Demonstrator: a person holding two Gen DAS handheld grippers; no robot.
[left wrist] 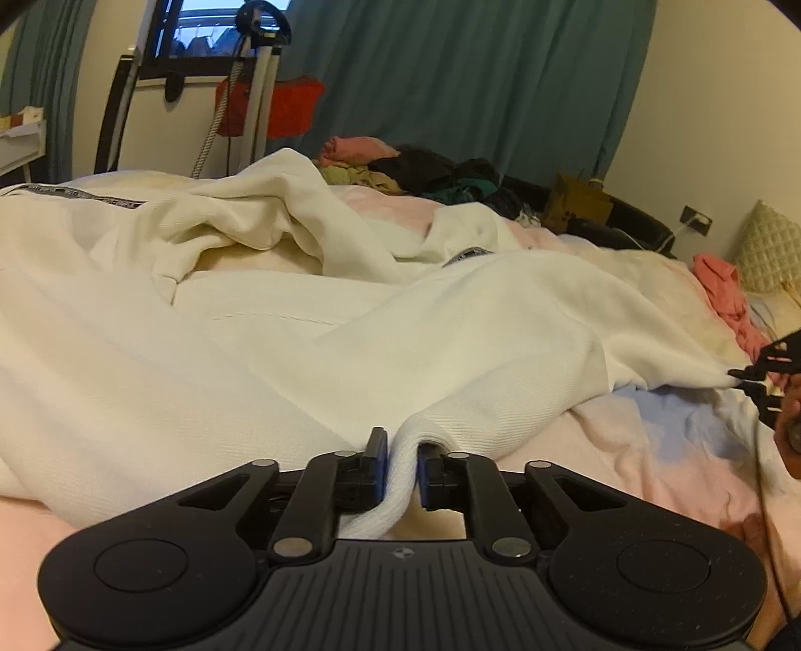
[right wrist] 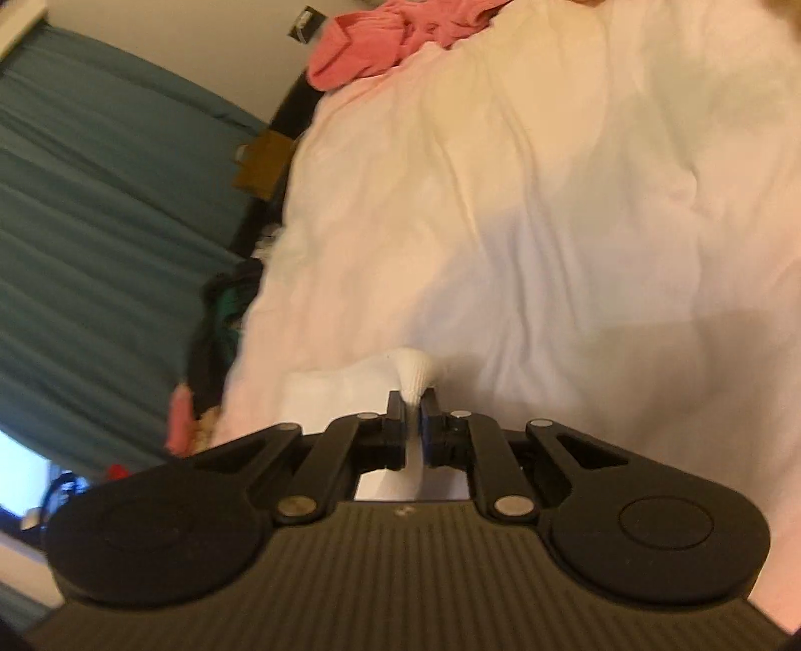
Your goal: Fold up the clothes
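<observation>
Pinching white garment (left wrist: 300,350) – both tongs (left wrist: 403,450) (right wrist: 413,405) (pink clothes (left wrist: 726,295) beyond, bed's (left wrist: 626,450) far side).

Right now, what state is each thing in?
White garment: spread rumpled across the bed, unfolded.
Left tool: white fabric between its fingers.
Right tool: shut on the garment's edge.
Clothes pile: heaped, unfolded.
Pink garment: crumpled.
Curtain: drawn.
</observation>
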